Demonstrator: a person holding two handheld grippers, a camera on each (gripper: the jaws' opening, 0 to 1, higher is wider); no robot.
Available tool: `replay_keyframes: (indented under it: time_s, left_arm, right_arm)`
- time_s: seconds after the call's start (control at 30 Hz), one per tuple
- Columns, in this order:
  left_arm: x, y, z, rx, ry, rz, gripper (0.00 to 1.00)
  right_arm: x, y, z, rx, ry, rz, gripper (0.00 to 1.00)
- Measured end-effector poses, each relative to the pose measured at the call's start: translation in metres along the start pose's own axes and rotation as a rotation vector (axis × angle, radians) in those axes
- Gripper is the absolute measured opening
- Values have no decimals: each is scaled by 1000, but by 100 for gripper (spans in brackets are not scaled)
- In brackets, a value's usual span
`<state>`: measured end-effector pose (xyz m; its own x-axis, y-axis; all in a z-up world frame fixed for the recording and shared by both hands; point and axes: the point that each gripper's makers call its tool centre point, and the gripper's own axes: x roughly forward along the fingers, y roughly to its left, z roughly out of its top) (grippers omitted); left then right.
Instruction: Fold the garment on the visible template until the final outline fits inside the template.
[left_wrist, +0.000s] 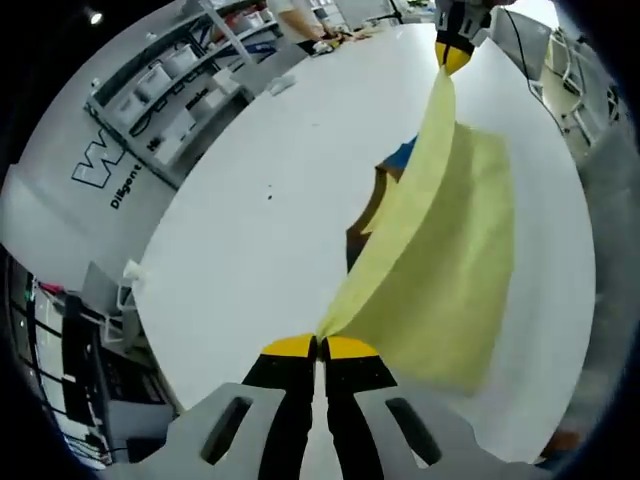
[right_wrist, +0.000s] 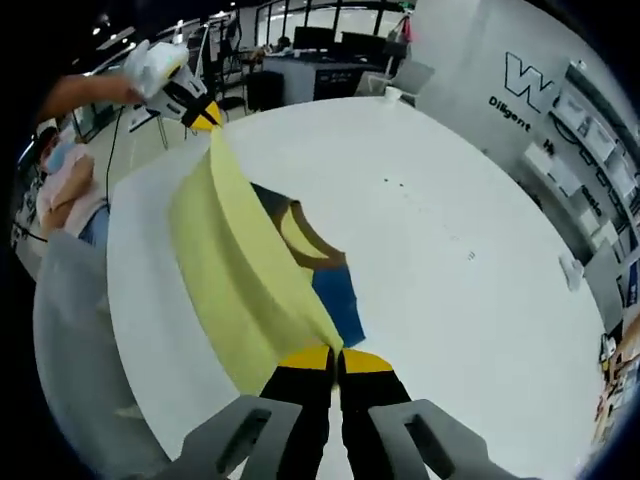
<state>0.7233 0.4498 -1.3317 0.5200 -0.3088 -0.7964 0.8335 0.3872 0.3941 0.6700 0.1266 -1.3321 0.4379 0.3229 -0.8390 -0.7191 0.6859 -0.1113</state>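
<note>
Left gripper view has the left gripper rising from the bottom with its two yellow-tipped jaws pressed together on a corner of the pale yellow garment. From that pinch the cloth runs forward and up in a taut edge to the right gripper, whose yellow tip grips the far corner at the top, ahead of the jaws; the remainder of the cloth hangs and spreads to the right of that edge, above the white table. Just left of the stretched edge, ahead of the jaws, a brown and blue template lies flat on the table, partly hidden by the cloth. Right gripper view shows the right gripper with its jaws clamped on the garment, which stretches forward and to the left to the left gripper, held by a hand. The template lies on the table just ahead of the jaws, to the right of the cloth, its left part covered.
</note>
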Motion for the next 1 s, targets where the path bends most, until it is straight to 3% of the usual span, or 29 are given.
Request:
replay_keyframes:
  time_s: [0.13, 0.27, 0.6, 1.0]
  left_arm:
    - [15, 4, -2, -29, 5, -15, 1]
    - [32, 6, -7, -112, 22, -27, 1]
    - [73, -1, -25, -214, 65, -36, 1]
    - [101, -9, -38, -228, 96, -58, 2]
  right_arm:
    - [17, -12, -2, 56, -11, -9, 0]
    - [37, -21, -3, 81, -15, -23, 0]
    - [86, -37, -9, 98, 1, -45, 0]
    - [110, -41, -17, 83, 11, -41, 0]
